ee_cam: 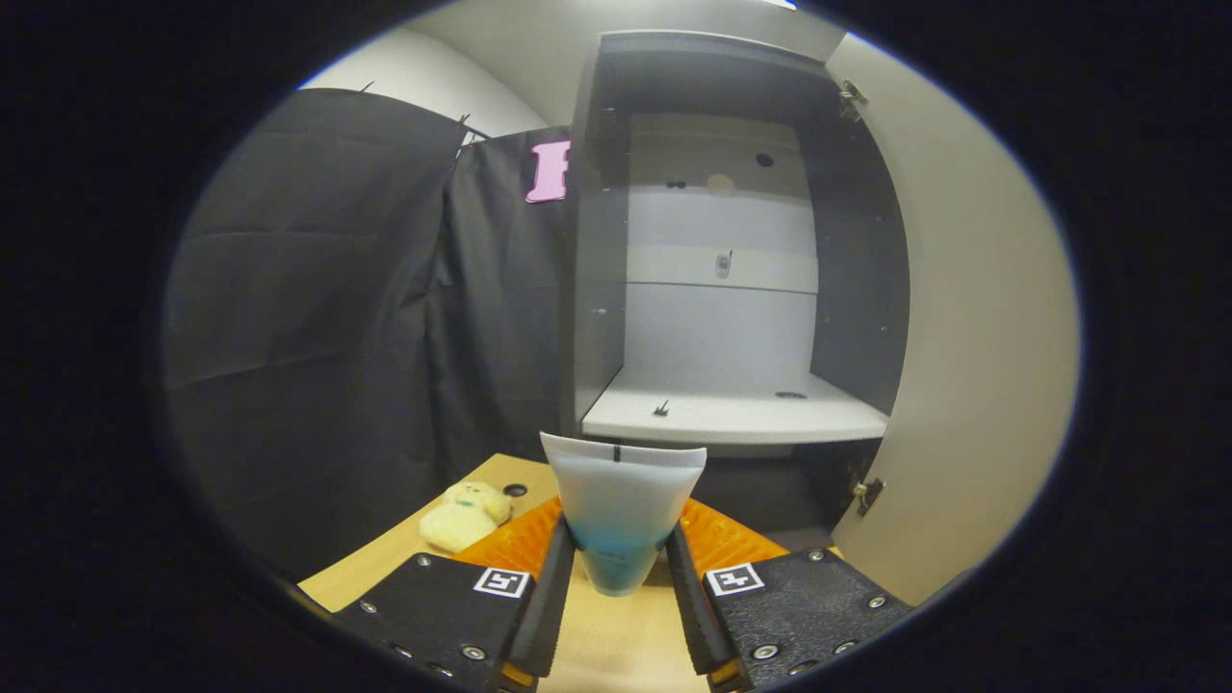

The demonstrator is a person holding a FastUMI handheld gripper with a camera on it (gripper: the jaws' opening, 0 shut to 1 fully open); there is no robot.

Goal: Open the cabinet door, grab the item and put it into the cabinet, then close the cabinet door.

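Tongs are closed on the tube, held upright between the fingers, short of the shelf; cabinet door is open, while placing and closing are left

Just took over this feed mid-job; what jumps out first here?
A white squeeze tube with a blue lower end stands clamped between the gripper jaws, crimped end up. Straight beyond it the grey cabinet is open, its pale door swung right and its white shelf bare. A small cream plush toy lies on the wooden table, left of the jaws.
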